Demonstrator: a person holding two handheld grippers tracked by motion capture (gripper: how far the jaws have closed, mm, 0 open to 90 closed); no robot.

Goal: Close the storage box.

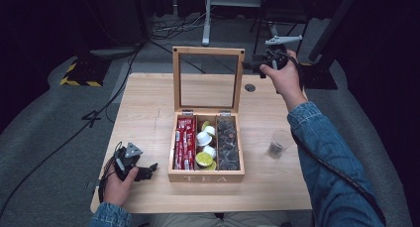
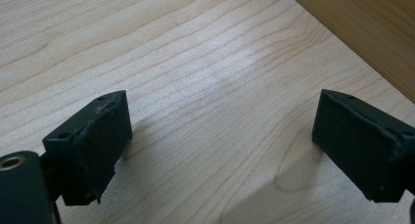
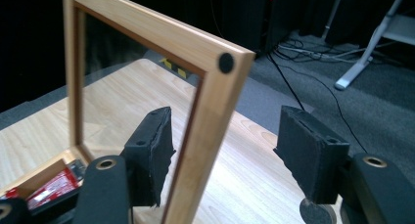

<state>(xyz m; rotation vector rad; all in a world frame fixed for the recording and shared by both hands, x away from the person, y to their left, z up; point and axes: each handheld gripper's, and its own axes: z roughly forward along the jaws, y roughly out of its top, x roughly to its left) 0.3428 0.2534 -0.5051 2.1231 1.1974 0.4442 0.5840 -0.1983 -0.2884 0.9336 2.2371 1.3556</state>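
While claws part, lid [image 3: 205,111] stands beside glass [image 1: 278,143].

My left hand-held gripper [image 1: 148,168] sits low by my left hand [image 1: 119,185], jaws spread wide and pointing level. My right arm, in a denim sleeve [image 1: 322,152], reaches far forward; the right hand [image 1: 285,78] carries its hand-held gripper [image 1: 250,66] raised, jaws parted, one pad [image 3: 149,145] seemingly just clear of contact.

1 tea box [image 1: 205,177], 1 glass [image 1: 277,143], 2 grippers: left [image 1: 148,170], right [image 1: 249,66].
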